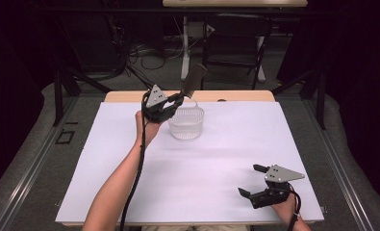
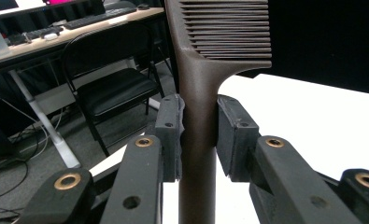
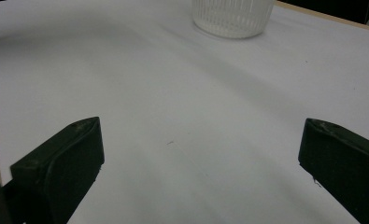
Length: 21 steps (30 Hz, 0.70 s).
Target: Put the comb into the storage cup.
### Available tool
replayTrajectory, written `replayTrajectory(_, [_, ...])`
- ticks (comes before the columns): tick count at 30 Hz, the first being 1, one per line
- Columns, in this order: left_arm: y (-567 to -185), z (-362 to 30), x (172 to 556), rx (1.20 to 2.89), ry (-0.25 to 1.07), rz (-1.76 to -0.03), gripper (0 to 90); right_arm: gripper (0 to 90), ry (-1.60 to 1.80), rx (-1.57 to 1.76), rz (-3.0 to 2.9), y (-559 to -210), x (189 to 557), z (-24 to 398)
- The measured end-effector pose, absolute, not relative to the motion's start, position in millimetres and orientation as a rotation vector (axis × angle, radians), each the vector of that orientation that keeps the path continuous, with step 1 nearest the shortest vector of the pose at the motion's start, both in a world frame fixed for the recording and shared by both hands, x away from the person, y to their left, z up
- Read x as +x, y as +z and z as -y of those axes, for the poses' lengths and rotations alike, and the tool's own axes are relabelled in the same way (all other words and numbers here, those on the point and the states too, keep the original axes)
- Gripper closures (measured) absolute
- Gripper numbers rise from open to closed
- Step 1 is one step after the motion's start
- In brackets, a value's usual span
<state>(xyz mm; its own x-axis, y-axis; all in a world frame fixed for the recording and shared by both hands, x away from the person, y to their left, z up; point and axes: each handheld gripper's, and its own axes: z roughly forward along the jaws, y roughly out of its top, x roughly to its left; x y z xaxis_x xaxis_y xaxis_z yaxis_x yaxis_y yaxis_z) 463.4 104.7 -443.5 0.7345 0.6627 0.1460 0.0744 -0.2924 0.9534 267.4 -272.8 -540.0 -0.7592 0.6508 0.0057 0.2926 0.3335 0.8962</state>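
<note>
Two grippers over white surface. Left gripper clamped on comb handle, teeth up, raised above basket near far edge, left of middle. Right gripper gaping wide, holding nothing, low near front right corner.

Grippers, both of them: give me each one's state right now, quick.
Left gripper: shut on the dark comb, gripping its handle, near the white basket.
Right gripper: open, nothing between its jaws.
</note>
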Motion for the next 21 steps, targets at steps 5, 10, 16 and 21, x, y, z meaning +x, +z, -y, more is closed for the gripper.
replayTrajectory(5, [-446, -103, 466, 1.810, 0.648, -0.562, 72.1, 0.0, 1.397, 0.837, -2.252, -540, 267, 273])
replayTrajectory(10, [-448, -101, 468, 1.823, 0.646, -0.535, 72.0, 0.0, 1.398, 0.837, -2.252, -540, 268, 273])
replayTrajectory(16, [-452, -98, 470, 1.848, 0.649, -0.513, 72.0, 0.0, 1.397, 0.835, -2.253, -540, 268, 273])
replayTrajectory(21, [-455, -95, 473, 1.875, 0.638, -0.493, 72.0, 0.0, 1.397, 0.837, -2.252, -540, 267, 273])
